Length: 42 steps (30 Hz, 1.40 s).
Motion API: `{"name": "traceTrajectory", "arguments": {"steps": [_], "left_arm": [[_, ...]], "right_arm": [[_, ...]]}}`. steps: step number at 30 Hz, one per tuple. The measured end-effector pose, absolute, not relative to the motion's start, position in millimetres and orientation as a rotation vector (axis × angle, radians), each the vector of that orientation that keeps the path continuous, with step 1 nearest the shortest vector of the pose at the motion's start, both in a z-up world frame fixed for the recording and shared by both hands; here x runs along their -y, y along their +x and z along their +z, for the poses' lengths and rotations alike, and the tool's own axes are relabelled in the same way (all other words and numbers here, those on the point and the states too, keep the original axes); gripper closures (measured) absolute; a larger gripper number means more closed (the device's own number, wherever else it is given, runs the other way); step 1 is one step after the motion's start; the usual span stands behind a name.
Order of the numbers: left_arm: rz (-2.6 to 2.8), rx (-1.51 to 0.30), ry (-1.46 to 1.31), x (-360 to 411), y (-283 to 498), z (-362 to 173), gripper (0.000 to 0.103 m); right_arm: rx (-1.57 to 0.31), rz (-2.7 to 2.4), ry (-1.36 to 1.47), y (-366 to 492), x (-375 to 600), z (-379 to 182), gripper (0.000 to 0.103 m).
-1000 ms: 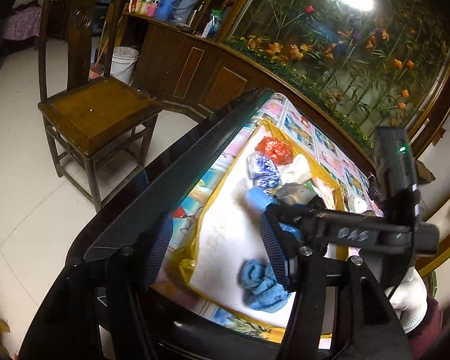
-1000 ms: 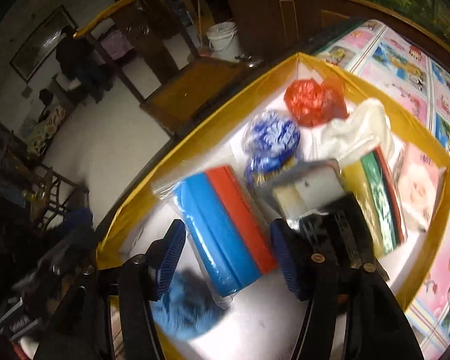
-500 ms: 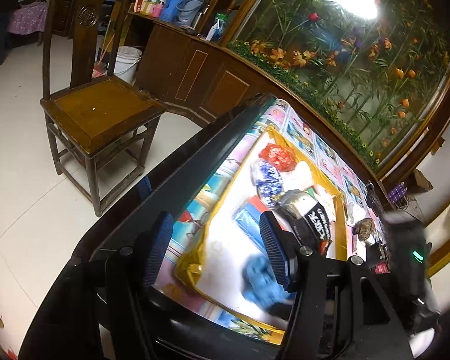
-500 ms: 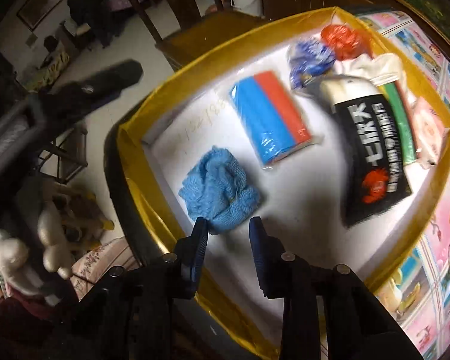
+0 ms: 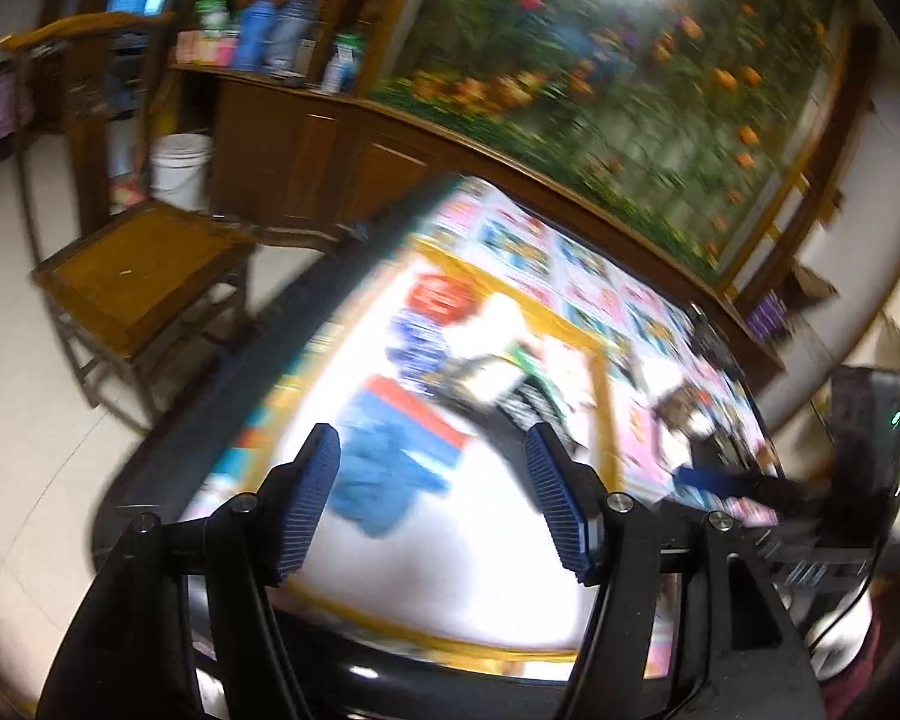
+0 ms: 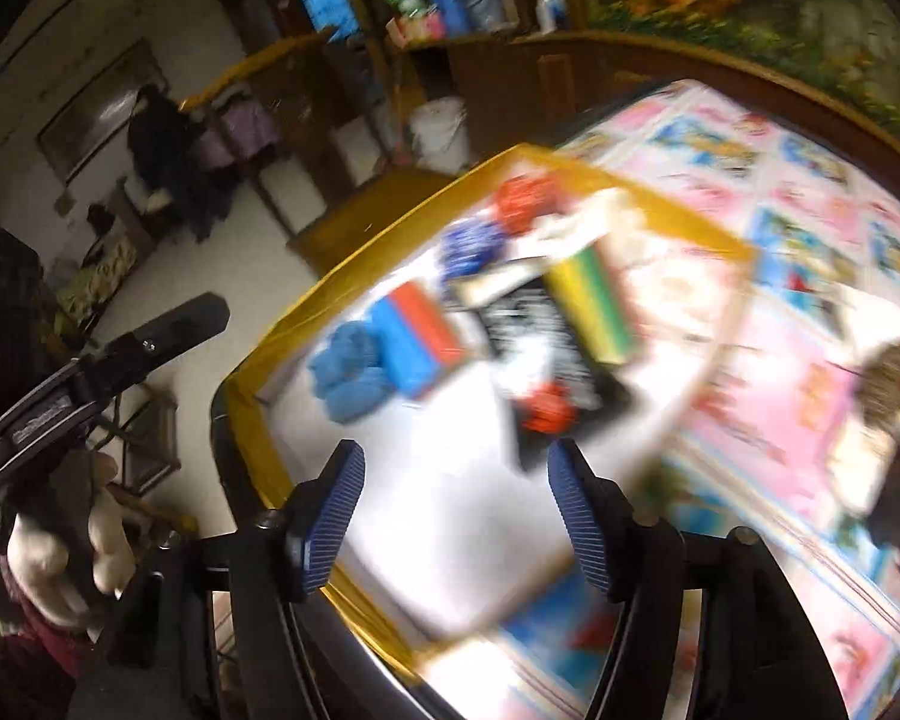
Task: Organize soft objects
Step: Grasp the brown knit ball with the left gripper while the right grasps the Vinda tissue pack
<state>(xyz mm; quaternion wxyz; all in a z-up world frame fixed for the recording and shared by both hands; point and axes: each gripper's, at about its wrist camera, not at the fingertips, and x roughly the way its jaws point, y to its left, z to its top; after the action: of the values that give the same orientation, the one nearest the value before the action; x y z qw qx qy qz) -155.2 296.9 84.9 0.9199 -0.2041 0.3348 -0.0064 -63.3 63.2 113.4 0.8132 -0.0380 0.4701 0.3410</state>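
The blue knitted cloth (image 6: 349,373) lies in the yellow-rimmed tray (image 6: 390,228), touching the blue-and-red pack (image 6: 417,333) beside it. Both the left gripper (image 5: 432,504) and right gripper (image 6: 457,519) hover above the tray, spread, holding nothing.

A brown wooden chair (image 5: 132,276) stands on the pale tiled floor (image 5: 24,432) near a white plastic bucket (image 5: 180,168). Behind runs a dark wooden cabinet (image 5: 306,162) below a floral wall mural (image 5: 618,60).

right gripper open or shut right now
Open: the right gripper shows its blue pads wide apart with nothing between them, above the yellow-rimmed tray.
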Motion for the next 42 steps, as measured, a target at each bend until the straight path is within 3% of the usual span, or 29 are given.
{"name": "traceTrajectory", "arguments": {"steps": [5,14,29,40,42], "left_arm": [[-0.163,-0.766,-0.351,-239,-125,92,0.040],[-0.299,-0.835,-0.108,-116,-47,109,0.040],[-0.399,-1.058,-0.158,-20,100,61,0.040],[-0.475,-1.140,-0.077,19,119,26,0.040],[-0.481,-1.135,-0.082,18,119,26,0.046]], "right_arm": [[-0.922,0.469,0.052,-51,73,136,0.025],[-0.905,0.256,0.398,-33,230,117,0.022],[-0.945,0.279,0.572,123,219,30,0.022],[-1.038,0.275,0.601,141,224,-21,0.020],[-1.053,0.292,0.582,143,216,-23,0.020]]}}
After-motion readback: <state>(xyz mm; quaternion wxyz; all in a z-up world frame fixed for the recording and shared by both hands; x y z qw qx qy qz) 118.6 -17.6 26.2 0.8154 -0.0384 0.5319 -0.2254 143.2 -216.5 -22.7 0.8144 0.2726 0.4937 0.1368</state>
